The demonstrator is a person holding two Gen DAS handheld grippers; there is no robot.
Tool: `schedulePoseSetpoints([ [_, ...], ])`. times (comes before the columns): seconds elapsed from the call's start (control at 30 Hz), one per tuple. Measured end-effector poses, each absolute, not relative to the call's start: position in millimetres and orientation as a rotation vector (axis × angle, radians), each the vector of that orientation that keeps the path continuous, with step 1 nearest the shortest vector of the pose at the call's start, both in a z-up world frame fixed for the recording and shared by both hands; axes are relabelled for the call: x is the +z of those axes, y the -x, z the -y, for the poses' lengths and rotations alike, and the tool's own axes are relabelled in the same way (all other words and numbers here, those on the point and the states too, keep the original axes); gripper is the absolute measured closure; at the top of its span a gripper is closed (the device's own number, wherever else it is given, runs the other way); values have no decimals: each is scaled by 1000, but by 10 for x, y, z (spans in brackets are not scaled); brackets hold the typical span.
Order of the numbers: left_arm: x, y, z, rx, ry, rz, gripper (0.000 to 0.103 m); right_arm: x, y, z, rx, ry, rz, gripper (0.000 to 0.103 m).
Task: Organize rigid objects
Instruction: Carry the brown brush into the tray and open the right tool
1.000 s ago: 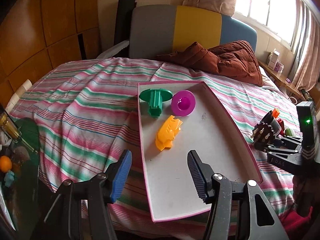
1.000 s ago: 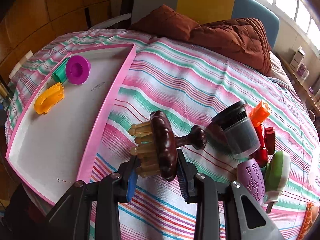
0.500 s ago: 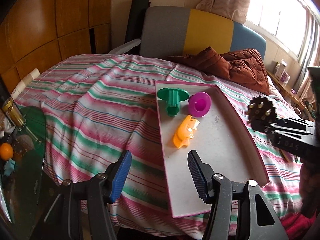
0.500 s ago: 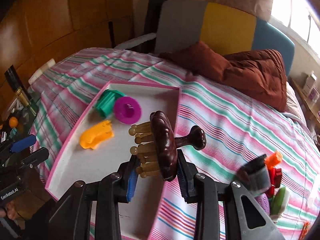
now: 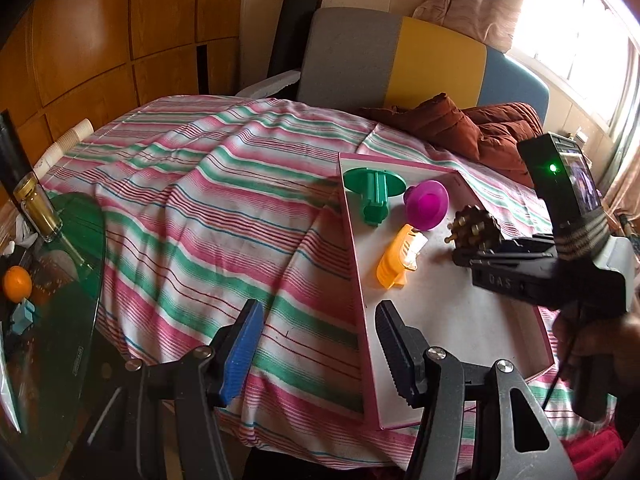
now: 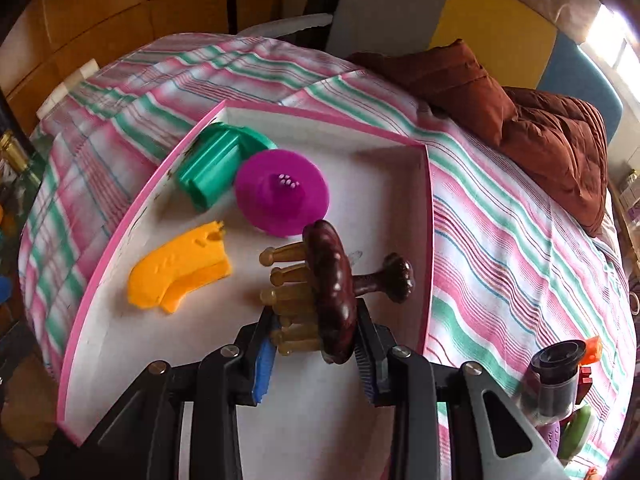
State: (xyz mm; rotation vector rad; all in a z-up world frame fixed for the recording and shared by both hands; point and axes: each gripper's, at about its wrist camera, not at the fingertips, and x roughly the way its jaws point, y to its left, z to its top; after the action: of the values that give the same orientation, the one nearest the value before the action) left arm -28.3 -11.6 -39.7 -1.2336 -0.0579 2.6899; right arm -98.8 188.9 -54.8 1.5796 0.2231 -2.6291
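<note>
While I hold both tools over the striped bed (image 6: pixel 520 216), I note the pink-rimmed tray (image 6: pixel 328 118) lying flat on it, its white floor part filled. Three pieces already rest inside, clustered toward the tray's eleven o'clock corner in the right wrist view: the green flanged piece (image 6: pixel 216 168), the magenta disc (image 6: pixel 282 196) touching it, and the orange piece (image 6: pixel 180 276) just beside them at nine o'clock. My right gripper (image 6: pixel 312 356) is clamped on the dark wooden massager (image 6: pixel 332 296), which hangs over the tray floor, pegs pointing toward nine o'clock; I judge it not yet set down. My left gripper (image 5: pixel 316 356) stands parted and empty, straddling the tray's near rim. Still outside, at four o'clock on the bedcover, lies a small heap including a black-capped jar (image 6: pixel 556 380). I judge the job roughly half done.
</note>
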Motion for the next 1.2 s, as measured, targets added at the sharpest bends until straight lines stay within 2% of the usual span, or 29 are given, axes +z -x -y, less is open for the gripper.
schedulePoseSetpoints([
  [0.2, -406, 291, 126, 2684, 1237, 69, 44, -438, 947, -2012, -2668, -1523, -109, 52],
  [0.27, -403, 283, 119, 2684, 1233, 69, 44, -358, 871, -2051, -2681, -1483, -85, 50],
  [0.7, -400, 220, 95, 2683, 1230, 47, 44, -189, 574, -2168, -2710, -1413, -9, 50],
  [1.2, -341, 159, -27, 2674, 1200, -11, 40, -66, 206, -2163, -2699, -1312, -76, 50],
])
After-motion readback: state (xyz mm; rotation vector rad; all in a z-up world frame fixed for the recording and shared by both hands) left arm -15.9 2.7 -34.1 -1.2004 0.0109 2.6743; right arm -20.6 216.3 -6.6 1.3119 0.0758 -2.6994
